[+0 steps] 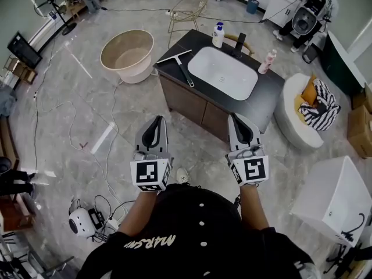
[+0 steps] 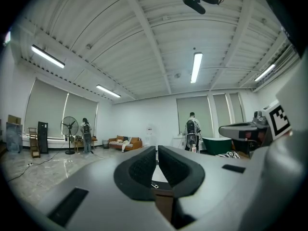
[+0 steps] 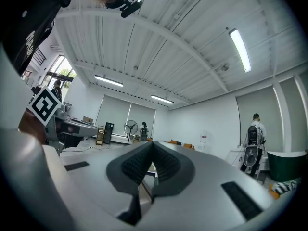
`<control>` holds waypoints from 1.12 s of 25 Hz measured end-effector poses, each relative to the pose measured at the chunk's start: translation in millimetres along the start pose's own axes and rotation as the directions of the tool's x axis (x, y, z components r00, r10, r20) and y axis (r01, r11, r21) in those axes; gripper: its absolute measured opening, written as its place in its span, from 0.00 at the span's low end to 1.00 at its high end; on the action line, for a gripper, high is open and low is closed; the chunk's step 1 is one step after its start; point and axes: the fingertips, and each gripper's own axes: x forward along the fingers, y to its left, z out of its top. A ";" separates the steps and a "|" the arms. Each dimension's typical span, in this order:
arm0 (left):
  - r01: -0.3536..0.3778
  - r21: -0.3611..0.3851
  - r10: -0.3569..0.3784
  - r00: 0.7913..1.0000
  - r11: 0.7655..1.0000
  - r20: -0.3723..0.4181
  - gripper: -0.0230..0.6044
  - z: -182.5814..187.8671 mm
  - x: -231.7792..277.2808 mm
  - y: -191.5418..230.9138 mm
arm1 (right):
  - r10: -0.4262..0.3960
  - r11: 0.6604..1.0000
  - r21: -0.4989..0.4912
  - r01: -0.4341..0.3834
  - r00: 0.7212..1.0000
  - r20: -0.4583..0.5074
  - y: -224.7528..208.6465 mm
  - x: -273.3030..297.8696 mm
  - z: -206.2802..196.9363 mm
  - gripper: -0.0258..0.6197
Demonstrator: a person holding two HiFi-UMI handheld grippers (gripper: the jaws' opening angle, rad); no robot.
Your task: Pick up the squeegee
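squeegee [image 1: 181, 67] lies flat on the counter [image 1: 266, 99], left of the sink [image 1: 224, 73]. blade at far end, handle running diagonally back toward the near edge. left gripper [image 1: 155, 122] and right gripper [image 1: 238, 120]: jaws together, empty.

White lettering [image 1: 152, 241] on the person's black shirt [image 1: 203, 231] sits upside down and reads roughly "MARSM" (the end runs into a fold). The cubes on the left gripper [image 1: 157, 121] and right gripper [image 1: 235, 117] show coded black-and-white squares, no letters. The pump bottle [image 1: 218, 35] label is too small to read.
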 end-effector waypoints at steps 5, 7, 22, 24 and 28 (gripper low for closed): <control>0.009 -0.006 -0.009 1.000 1.000 -0.013 0.07 -3.8 48.9 30.5 | -0.009 1.000 0.006 0.010 1.000 -0.011 -9.3 56.8 -10.9 0.03; 0.021 -0.007 -0.021 1.000 1.000 -0.017 0.07 -5.8 65.4 39.5 | -0.014 1.000 0.008 0.015 0.999 -0.030 -12.0 75.8 -18.3 0.04; 0.031 -0.045 -0.037 0.991 0.998 -0.132 0.07 -57.7 157.6 64.5 | -0.010 0.998 0.067 0.019 0.991 -0.132 -43.9 152.4 -79.7 0.04; 0.024 -0.044 -0.030 0.990 0.999 -0.139 0.07 -59.5 178.4 67.6 | -0.015 0.997 0.074 0.025 0.991 -0.131 -58.4 169.0 -86.4 0.04; 0.021 -0.030 -0.024 0.992 0.999 -0.121 0.07 -48.5 230.0 69.3 | -0.001 0.998 0.055 0.008 0.994 -0.113 -93.5 211.8 -89.6 0.04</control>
